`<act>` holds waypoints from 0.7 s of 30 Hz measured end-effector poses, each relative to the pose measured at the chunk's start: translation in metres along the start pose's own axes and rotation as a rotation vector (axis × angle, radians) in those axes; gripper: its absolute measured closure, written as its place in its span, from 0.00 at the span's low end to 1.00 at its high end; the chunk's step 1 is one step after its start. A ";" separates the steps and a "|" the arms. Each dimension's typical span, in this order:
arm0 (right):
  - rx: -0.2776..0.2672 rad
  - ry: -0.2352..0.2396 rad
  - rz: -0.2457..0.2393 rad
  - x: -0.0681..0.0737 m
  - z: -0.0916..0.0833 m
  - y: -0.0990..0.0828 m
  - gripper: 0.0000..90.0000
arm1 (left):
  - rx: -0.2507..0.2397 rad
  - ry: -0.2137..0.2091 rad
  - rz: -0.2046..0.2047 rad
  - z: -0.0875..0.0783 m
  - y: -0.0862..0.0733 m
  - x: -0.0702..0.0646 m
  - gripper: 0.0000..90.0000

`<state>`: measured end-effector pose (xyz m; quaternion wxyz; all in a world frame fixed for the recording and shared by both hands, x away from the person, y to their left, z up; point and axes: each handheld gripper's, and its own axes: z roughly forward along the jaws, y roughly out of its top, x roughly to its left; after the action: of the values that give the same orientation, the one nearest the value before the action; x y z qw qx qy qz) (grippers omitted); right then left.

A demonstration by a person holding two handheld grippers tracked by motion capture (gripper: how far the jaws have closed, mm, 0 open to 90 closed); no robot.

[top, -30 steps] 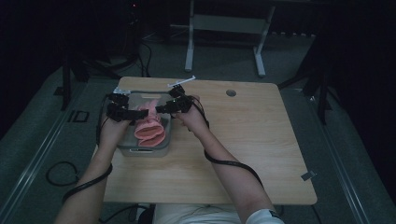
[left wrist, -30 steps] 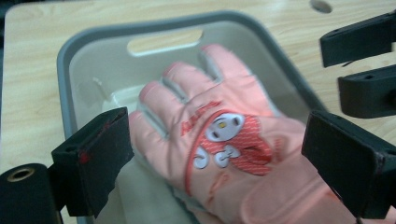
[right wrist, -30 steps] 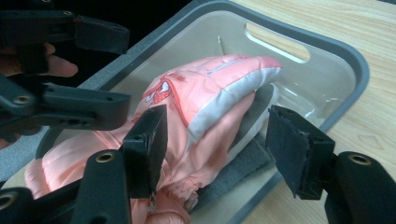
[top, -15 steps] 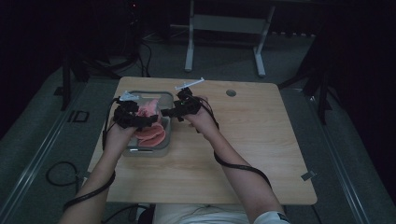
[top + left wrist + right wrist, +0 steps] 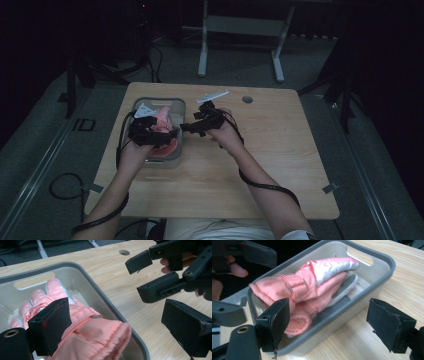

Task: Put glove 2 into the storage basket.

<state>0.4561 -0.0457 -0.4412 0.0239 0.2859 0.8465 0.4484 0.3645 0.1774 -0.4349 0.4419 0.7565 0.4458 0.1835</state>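
Gloves: I see the pink gloves lying in the grey bin, which sits near the table's far left corner.
Left gripper: my left gripper hangs over the bin, jaws apart, nothing pinched.
Right gripper: my right gripper sits just beside the bin's right rim; its jaws have just been opening, nothing between them.

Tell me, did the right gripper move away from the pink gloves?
Yes. The right gripper has pulled back toward the person and now sits beside the grey bin's right wall. Its jaws have just been opening, with nothing between them. The pink gloves lie in the bin.
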 end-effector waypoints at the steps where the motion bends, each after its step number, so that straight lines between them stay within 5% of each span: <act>1: 0.001 -0.005 -0.006 -0.001 -0.001 -0.002 0.21 | -0.005 -0.003 0.002 0.000 -0.001 -0.002 0.09; 5: 0.007 -0.010 -0.018 -0.003 -0.005 -0.009 0.21 | -0.017 -0.020 0.021 -0.001 -0.006 -0.014 0.09; 7: 0.006 -0.003 -0.036 -0.004 -0.006 -0.013 0.21 | -0.005 -0.045 -0.009 -0.001 -0.007 -0.020 0.09; 9: 0.006 -0.008 -0.044 -0.007 -0.007 -0.017 0.21 | -0.005 -0.004 0.059 -0.001 -0.008 -0.031 0.09; 12: 0.008 -0.002 -0.048 -0.010 -0.010 -0.025 0.21 | 0.007 -0.024 0.091 0.002 -0.012 -0.044 0.09; 21: 0.020 0.000 -0.063 -0.012 -0.016 -0.043 0.20 | 0.011 -0.095 0.131 0.008 -0.019 -0.071 0.09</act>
<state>0.4419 -0.0825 -0.4675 0.0354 0.2592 0.8596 0.4389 0.3227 0.1179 -0.4467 0.4454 0.7942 0.3750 0.1737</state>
